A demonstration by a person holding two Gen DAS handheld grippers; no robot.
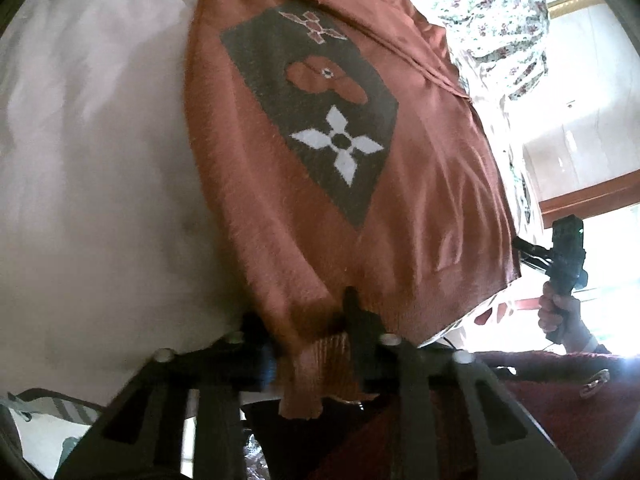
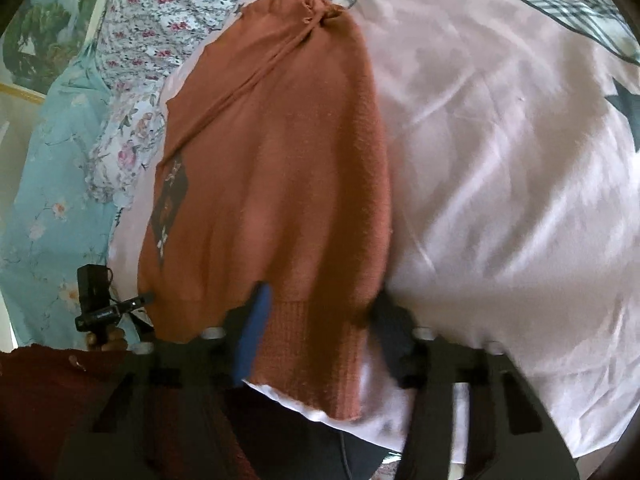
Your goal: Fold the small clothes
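Closest to me, my left gripper (image 1: 306, 334) is clamped on the ribbed hem of the rust-brown sweater (image 1: 320, 184), its two dark fingers (image 1: 356, 320) pinching a bunched tab of ribbing that hangs below them. My right gripper (image 2: 320, 320) straddles the ribbed hem at the other corner: the blue finger pad (image 2: 256, 332) rests on top of the knit and the dark finger sits just off the fabric's edge, so the jaws stand wide, not closed on it.

Beyond the fingers, the sweater lies lengthwise on the pale pink bedsheet (image 2: 500, 160), stretching away from both grippers toward its neck end. Its dark grey patch (image 1: 312, 108) with a white four-petal flower and brown shapes faces up.

Farther off, a floral fabric (image 1: 480, 12) lies just beside the sweater's far edge. In the left view, the person's right hand (image 1: 560, 312) holds the other gripper's handle beside the hem.
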